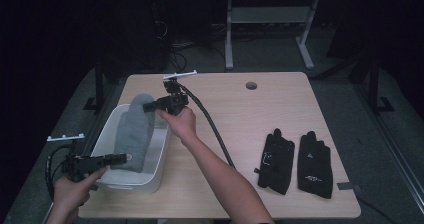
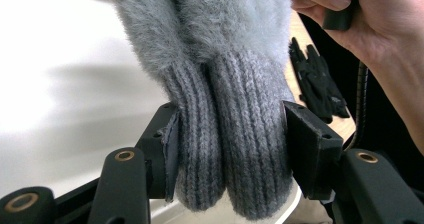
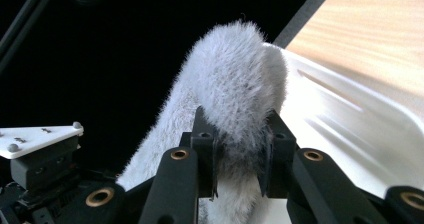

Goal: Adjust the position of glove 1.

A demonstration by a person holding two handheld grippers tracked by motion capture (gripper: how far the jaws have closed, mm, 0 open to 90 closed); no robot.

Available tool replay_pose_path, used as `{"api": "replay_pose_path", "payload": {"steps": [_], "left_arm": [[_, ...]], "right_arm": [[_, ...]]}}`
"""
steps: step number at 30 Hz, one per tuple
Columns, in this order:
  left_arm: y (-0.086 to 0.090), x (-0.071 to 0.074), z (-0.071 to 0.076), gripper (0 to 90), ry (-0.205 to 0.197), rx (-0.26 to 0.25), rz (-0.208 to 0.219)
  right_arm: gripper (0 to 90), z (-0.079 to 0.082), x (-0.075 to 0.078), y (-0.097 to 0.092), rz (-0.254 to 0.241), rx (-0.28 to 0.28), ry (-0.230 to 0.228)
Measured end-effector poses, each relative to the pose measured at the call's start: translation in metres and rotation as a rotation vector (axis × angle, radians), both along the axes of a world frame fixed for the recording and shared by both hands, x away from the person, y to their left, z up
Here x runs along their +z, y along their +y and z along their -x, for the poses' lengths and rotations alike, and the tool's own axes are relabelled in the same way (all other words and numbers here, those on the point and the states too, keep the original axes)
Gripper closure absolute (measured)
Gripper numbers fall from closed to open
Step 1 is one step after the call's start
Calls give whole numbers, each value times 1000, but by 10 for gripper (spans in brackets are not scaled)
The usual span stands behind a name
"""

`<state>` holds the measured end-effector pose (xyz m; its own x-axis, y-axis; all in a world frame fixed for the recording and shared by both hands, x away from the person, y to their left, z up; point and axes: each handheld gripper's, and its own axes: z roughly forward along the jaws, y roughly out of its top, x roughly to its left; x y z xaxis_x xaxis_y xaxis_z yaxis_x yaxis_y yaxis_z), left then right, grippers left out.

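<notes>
- The left gripper clamps the ribbed knit cuffs of a pair of grey fuzzy mittens, one pad pressing on each side.
- The right gripper pinches the mittens' fluffy tips between its narrow-set jaws.
- Held at both ends, the mittens stretch lengthwise over the white plastic bin at the table's left side.
- A pair of black gloves lies flat on the table, well apart to the right.
</notes>
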<state>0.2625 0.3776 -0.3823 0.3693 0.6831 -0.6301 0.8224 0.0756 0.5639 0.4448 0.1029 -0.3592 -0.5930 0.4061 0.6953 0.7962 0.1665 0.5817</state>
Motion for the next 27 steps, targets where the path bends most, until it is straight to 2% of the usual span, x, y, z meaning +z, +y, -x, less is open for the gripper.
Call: {"api": "replay_pose_path", "payload": {"steps": [13,18,22,27], "left_arm": [[3,-13,7,444,58,2,-30],[2,-14,8,438,67,3,-37],[0,-11,11,427,71,-3,-65],[0,-14,14,417,84,-13,-80]], "right_arm": [[730,6,-21,10,68,29,13],[730,7,-23,11,79,35,9],[730,9,-23,13,96,51,2],[731,11,-25,15,106,73,-1]]}}
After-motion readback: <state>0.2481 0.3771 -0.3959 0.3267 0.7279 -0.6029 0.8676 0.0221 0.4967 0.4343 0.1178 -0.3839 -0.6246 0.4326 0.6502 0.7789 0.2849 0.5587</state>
